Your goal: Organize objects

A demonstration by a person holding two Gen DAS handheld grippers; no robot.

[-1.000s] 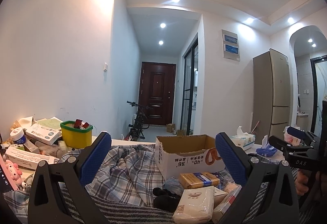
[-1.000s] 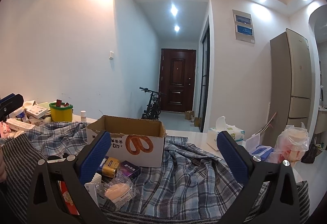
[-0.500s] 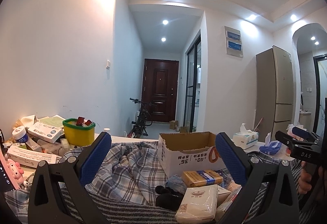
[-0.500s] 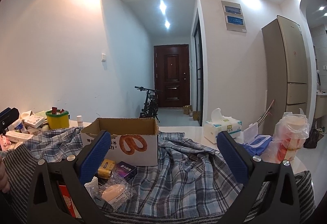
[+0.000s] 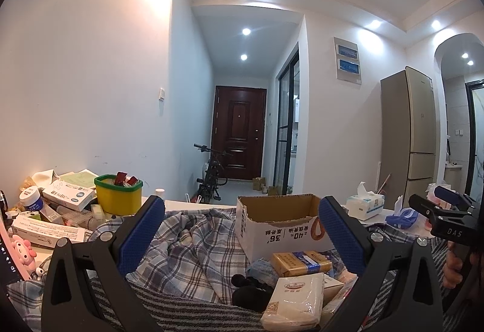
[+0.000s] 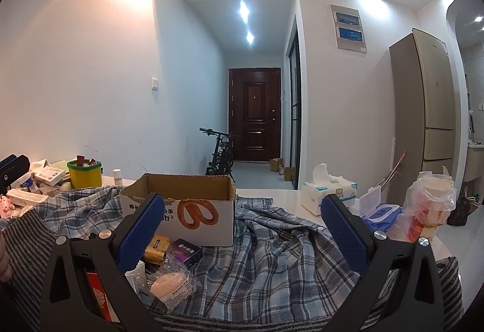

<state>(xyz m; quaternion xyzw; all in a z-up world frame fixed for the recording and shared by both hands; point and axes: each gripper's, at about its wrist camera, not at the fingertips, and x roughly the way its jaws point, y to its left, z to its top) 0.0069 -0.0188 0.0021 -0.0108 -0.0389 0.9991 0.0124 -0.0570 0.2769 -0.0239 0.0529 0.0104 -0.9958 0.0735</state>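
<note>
An open cardboard box (image 5: 281,224) (image 6: 193,211) stands on a plaid cloth (image 5: 187,244) (image 6: 272,253). In front of it lie a gold pack (image 5: 299,262) (image 6: 157,247), a white tissue pack (image 5: 295,301), a black item (image 5: 251,292), a purple box (image 6: 186,250) and a wrapped round thing (image 6: 169,286). My left gripper (image 5: 242,238) hovers open above the cloth, short of the box. My right gripper (image 6: 242,238) is open too, empty, to the right of the pile; it also shows at the left wrist view's right edge (image 5: 441,211).
A yellow tub (image 5: 118,197) (image 6: 84,173), white boxes (image 5: 68,195) and a pink toy (image 5: 24,250) crowd the table's left end. A tissue box (image 6: 329,194), blue wipes pack (image 6: 381,211) and plastic bag (image 6: 429,208) sit at the right. A hallway with a bicycle (image 6: 220,153) lies behind.
Both cameras have tilted upward a little, so the box and table sit lower in view. The right gripper swung left. Both stay open and empty.
</note>
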